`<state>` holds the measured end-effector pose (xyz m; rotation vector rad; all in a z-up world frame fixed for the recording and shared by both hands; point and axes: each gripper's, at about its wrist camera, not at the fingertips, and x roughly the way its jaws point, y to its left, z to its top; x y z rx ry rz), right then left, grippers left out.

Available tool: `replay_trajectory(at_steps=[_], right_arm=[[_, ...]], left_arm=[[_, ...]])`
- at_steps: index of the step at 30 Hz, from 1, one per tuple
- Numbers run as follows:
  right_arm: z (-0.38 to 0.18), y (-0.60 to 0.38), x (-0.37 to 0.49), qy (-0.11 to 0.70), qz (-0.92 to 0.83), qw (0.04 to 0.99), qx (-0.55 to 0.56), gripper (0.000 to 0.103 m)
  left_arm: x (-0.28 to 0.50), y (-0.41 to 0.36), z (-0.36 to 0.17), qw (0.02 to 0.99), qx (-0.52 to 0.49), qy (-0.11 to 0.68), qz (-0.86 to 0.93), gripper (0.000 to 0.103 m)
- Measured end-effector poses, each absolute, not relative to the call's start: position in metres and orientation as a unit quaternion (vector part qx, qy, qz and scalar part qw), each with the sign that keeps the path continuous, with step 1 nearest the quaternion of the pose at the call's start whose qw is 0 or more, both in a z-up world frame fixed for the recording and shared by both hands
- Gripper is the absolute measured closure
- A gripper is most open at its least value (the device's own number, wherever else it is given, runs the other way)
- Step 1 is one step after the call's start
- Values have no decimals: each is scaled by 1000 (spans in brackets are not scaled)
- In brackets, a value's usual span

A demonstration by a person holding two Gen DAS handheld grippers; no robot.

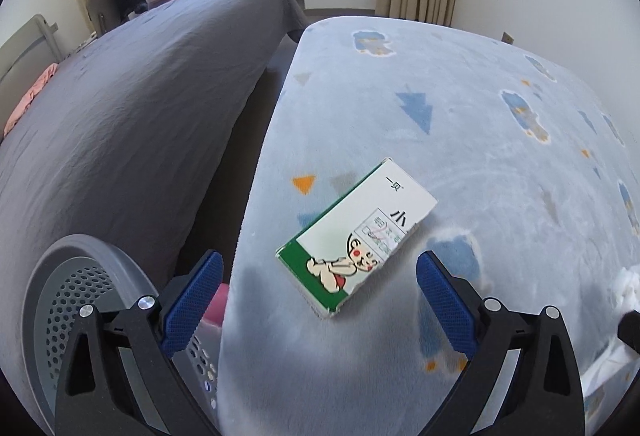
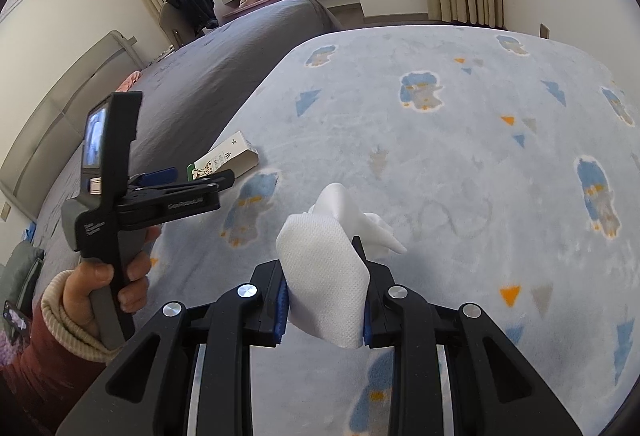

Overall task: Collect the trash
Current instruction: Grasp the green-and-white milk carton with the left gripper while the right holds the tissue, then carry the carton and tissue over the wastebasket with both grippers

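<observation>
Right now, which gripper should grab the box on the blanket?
Left. The left gripper is open with the box just ahead between its fingers. The right gripper is already shut on a tissue.

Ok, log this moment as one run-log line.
task: collect trash | left gripper: jaws open, above medicine box on blue blanket | right gripper: jaws shut on white tissue | grey perforated bin: beside bed
</observation>
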<state>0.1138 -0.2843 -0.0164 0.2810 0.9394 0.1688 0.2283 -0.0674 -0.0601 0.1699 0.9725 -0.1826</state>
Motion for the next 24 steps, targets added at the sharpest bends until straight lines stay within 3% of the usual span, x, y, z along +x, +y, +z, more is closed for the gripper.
replay_trajectory(at_steps=[8, 18, 24], right_arm=[[-12, -284, 112, 444, 88, 882, 133, 77], [-12, -285, 113, 445, 91, 881, 135, 77], [-10, -285, 110, 440, 94, 883, 134, 77]], left_arm=[[243, -76, -71, 875, 78, 469, -87, 12], [239, -81, -68, 876, 59, 466, -108, 51], [224, -79, -65, 876, 44, 468, -107, 56]])
